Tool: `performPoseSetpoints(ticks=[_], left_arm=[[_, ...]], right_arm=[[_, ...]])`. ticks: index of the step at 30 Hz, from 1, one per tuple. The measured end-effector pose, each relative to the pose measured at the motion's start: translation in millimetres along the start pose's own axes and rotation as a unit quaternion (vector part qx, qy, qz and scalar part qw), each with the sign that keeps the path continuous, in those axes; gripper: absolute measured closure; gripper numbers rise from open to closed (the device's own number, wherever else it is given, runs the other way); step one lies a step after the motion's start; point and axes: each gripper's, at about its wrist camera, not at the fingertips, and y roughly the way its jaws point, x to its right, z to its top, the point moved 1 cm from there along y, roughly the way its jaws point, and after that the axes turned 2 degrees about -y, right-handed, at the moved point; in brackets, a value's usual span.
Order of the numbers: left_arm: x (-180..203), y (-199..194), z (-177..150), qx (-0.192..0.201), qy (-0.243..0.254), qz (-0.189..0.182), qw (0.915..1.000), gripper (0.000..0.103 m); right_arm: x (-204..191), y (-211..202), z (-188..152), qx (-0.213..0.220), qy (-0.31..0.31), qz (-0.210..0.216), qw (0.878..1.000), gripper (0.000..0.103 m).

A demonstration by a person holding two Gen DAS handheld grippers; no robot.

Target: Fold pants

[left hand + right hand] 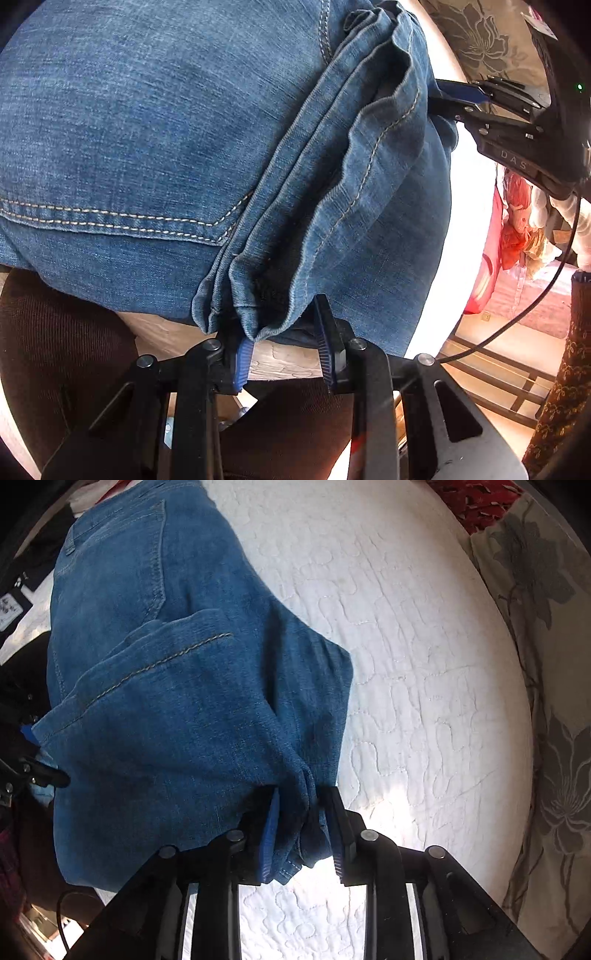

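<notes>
Left gripper [284,354] angled down, pads pinching bunched hem of blue denim pants [184,129] at near edge of white quilted bed cover [424,646]. Right gripper [304,830] points straight down, apparently clamped on gathered denim. Its body reads "DAS".

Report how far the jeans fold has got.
Done: the jeans are already doubled, legs stacked and hems bunched together over the seat.

In hand: the left gripper and right gripper each pinch a hem corner, the fold hanging over the white quilt.

Left: lay the hems down, release, flatten the bundle.
</notes>
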Motion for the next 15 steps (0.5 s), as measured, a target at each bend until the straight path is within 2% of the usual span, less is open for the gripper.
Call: performPoseSetpoints(ticks=[3, 4, 6, 8, 11, 14, 15], left_arm=[[-9.7, -10.4, -3.2, -0.016, 0.009, -0.020, 0.9996, 0.076], [-11.6, -15.7, -7.0, -0.019, 0.019, -0.027, 0.9993, 0.076], [-6.2, -25.7, -18.8, -0.020, 0.039, -0.046, 0.9980, 0.076], [6.3, -32.3, -28.4, -0.018, 0.069, -0.055, 0.9960, 0.075], [30.1, -27.4, -34.9, -0.019, 0.107, -0.044, 0.9931, 0.075], [48.4, -6.2, -30.9, -0.029, 0.121, -0.027, 0.9919, 0.075], [52.0, 4.2, -27.4, -0.034, 0.119, -0.014, 0.9922, 0.075]], right_arm=[[15.2, -22.6, -15.8, 0.027, 0.070, 0.031, 0.997, 0.071], [18.7, -35.2, -23.4, 0.045, 0.087, 0.038, 0.994, 0.066], [22.7, -53.9, -39.0, 0.067, 0.116, 0.037, 0.990, 0.062], [21.7, -57.6, -52.1, 0.070, 0.133, 0.030, 0.988, 0.062], [8.2, -43.8, -70.8, 0.061, 0.155, 0.025, 0.986, 0.062], [-4.5, -25.9, -94.2, 0.081, 0.185, 0.014, 0.979, 0.064], [-5.4, -22.0, -95.4, 0.091, 0.198, 0.010, 0.976, 0.071]])
